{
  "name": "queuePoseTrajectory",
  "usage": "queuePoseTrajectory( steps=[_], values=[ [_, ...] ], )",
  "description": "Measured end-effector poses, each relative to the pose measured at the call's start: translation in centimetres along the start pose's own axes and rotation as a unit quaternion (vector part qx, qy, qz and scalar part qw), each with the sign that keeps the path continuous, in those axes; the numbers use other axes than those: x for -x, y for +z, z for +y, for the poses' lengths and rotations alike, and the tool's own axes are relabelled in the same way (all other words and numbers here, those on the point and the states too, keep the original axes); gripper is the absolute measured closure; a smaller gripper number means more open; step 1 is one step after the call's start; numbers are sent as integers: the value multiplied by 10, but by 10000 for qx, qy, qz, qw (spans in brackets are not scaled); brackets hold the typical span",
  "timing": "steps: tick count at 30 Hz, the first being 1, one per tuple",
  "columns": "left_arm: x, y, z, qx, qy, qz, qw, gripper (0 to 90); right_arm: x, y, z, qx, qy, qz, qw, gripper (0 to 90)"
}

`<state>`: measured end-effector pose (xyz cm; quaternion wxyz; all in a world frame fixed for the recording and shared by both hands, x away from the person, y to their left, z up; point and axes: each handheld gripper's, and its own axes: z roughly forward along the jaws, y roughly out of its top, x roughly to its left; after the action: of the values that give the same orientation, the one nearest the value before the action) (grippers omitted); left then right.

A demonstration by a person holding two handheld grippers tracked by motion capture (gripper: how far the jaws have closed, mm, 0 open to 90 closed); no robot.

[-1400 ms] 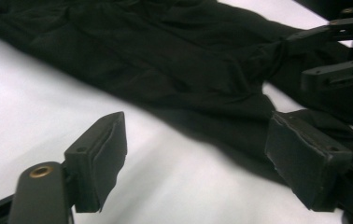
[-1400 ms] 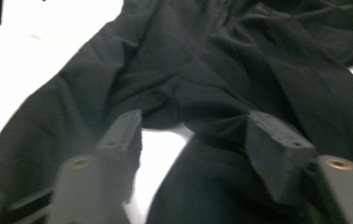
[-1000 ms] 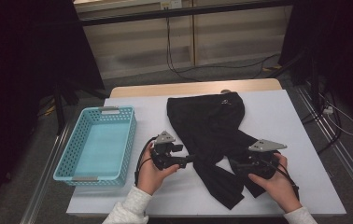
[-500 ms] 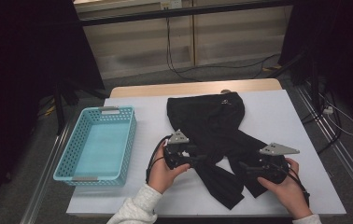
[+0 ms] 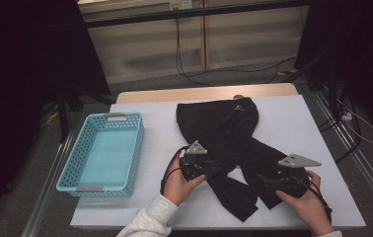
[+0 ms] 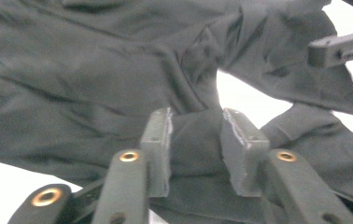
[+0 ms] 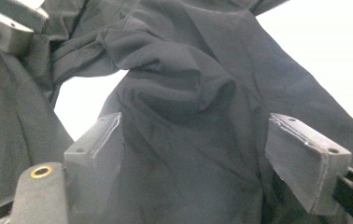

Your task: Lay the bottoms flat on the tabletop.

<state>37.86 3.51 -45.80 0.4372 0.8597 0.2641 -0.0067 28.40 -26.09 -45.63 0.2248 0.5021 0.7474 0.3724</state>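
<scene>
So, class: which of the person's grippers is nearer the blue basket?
Left. The left gripper sits just right of the blue basket, on the black trousers; the right gripper is farther right.

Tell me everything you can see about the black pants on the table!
The black pants look like thin, soft, wrinkled cloth. They lie flat on the white table, waistband at the far side, both legs angling toward the person, with a gap between them. The left gripper has been closing, and a fold of one leg bunches between its jaws. The right gripper is open around the other leg.
</scene>
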Motion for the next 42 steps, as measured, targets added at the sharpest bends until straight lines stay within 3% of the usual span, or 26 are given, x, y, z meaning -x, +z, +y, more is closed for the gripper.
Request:
queuePoseTrajectory(
  steps=[4,14,20,31,34,35,38,39,42],
  values=[
    [0,1,-2,-223,-46,19,9997,765,1,1,-2,-31,0,-13,10000,201],
    [-1,0,-4,-305,-291,-35,9991,896,2,2,-3,-60,-10,6,10000,196],
    [0,-1,-4,-347,-423,-95,9985,900,4,0,-3,9,40,-5,10000,188],
    [-5,-20,1,-271,-604,-139,9977,900,-4,3,0,-19,-145,64,9999,189],
    [-6,-21,0,-162,-518,-125,9984,900,-4,4,1,-27,-152,80,9998,197],
    [-7,-22,0,-105,-503,-114,9986,893,-4,4,1,-23,-164,83,9998,198],
    [-8,-21,0,108,-395,-50,9992,727,-5,5,2,-9,-174,107,9998,200],
    [-8,-21,0,103,-391,-47,9992,666,-5,6,3,-8,-173,108,9998,200],
    [-8,-15,-1,113,-246,26,9996,599,-5,6,3,-35,-162,110,9998,200]
  ],
)
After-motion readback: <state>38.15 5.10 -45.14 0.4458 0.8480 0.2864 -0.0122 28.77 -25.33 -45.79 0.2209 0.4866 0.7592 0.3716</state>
